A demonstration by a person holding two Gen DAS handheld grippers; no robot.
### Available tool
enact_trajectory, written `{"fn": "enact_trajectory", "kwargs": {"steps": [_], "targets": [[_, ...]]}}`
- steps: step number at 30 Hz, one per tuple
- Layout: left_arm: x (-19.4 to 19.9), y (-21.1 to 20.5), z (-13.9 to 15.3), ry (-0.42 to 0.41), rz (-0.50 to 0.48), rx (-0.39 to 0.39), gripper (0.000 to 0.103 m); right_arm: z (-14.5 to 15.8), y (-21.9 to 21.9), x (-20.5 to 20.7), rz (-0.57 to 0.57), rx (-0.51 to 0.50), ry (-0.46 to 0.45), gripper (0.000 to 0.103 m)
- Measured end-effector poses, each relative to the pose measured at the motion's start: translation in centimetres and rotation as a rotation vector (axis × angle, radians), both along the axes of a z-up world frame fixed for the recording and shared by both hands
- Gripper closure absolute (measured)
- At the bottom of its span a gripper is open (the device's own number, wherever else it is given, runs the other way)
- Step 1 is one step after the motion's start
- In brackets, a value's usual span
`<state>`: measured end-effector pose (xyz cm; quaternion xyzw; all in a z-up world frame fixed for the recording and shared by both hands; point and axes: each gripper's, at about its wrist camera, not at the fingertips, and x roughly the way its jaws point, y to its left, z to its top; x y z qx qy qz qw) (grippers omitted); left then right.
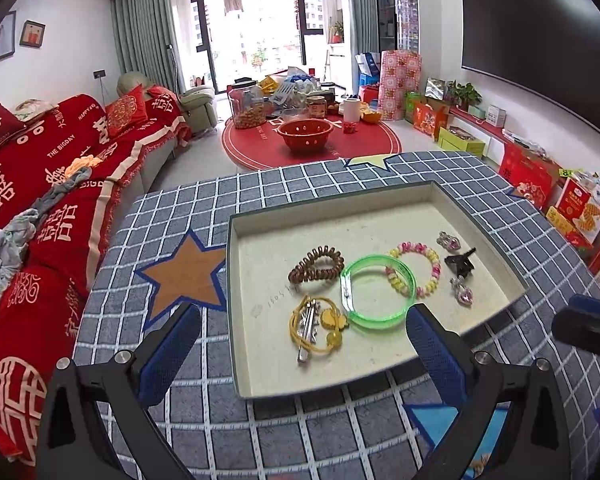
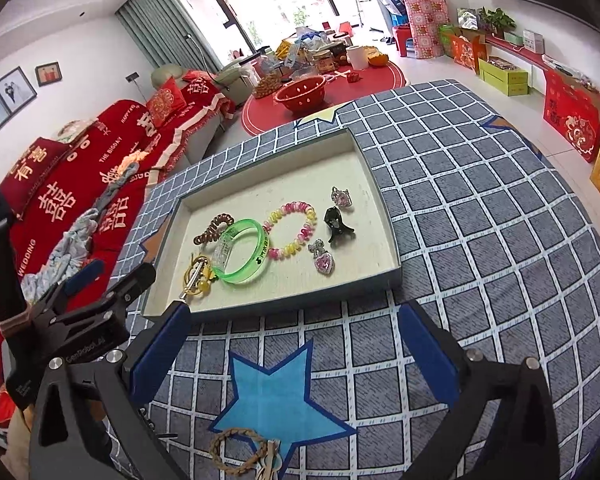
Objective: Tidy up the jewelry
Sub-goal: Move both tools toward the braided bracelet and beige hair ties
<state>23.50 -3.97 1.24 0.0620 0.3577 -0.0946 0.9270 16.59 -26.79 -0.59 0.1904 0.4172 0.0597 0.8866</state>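
Grey-blue cloth with white grid and orange star, translucent green bangle, pink-yellow beaded bracelet, cream tray

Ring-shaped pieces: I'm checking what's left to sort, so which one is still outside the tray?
The braided tan bracelet, lying on the checked cloth by the blue star. The green bangle, beaded bracelet and coil tie are inside the tray.
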Motion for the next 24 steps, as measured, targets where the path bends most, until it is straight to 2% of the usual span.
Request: {"fn": "enact_trajectory", "kwargs": {"steps": [5,11,17,24], "targets": [[-4.2,1.2,-1.4,0.061,-0.052,-0.034,0.000,0.2,0.1,-1.6,0.018,0.039,0.007,0.000],[-9.0,1.0,-3.4,0.116,-0.088,-0.032,0.000,-0.2,1.2,-4.1,0.038,0.010,0.056,0.000],[-11.7,0.1,-5.3,0.177,-0.120,-0.016,0.000,-1.7,2.2,-7.4,0.051,-0.085,0.093,0.000],[-13.3,-0.5,-6.0,0.218,-0.164,-0.010,0.000,-3.7,3.3,-10.4,0.088,-0.185,0.133,0.000]]}}
